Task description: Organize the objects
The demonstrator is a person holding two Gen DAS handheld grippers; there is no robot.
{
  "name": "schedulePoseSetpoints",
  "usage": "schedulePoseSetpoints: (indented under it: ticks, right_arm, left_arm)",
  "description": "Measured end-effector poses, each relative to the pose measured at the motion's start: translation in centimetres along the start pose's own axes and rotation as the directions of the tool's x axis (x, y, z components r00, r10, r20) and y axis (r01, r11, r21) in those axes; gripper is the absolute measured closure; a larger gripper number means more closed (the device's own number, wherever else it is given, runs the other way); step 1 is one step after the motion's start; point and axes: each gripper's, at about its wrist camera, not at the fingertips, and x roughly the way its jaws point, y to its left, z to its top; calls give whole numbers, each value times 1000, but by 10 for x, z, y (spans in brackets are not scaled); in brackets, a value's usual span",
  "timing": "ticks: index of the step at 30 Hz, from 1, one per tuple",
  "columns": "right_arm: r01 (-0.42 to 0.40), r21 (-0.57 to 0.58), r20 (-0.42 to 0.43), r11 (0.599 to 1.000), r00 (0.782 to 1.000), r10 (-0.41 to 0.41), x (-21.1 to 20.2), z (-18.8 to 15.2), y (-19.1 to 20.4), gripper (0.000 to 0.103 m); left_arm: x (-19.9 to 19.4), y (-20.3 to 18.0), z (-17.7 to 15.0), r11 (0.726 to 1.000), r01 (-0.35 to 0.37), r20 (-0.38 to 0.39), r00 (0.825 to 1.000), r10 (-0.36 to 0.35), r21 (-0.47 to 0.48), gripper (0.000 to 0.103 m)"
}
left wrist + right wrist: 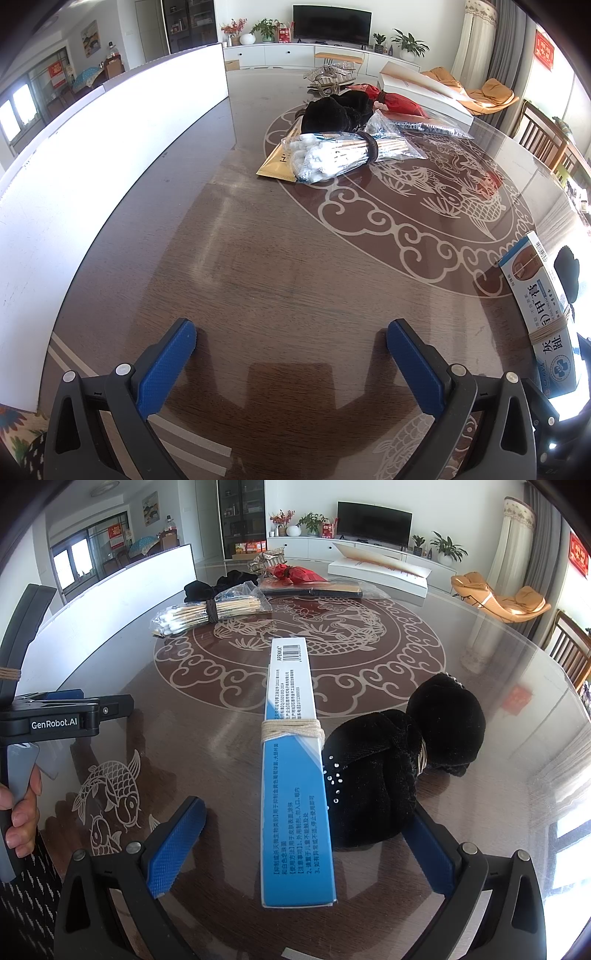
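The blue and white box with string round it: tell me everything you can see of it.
The blue and white box is a long, slim carton, apparently cardboard, printed with Chinese text and a barcode at its far end. Beige string is wound several times round its middle. It lies on the glass-topped table, between the open fingers of the right gripper, neither pad touching it. A black velvet pouch sits against its right side.

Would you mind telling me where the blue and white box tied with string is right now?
In the right wrist view, the box lies on the table between the open right gripper's fingers, touching the black pouch on its right.
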Motion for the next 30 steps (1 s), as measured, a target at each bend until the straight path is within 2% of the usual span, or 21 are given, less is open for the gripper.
schedulePoseSetpoints:
  ticks: [30]
  right_arm:
    - [0,0,1,1000,1000,0,0,-1,0,0]
  left_arm:
    - [0,2,0,1000,5,-6,1000,-5,-2,0]
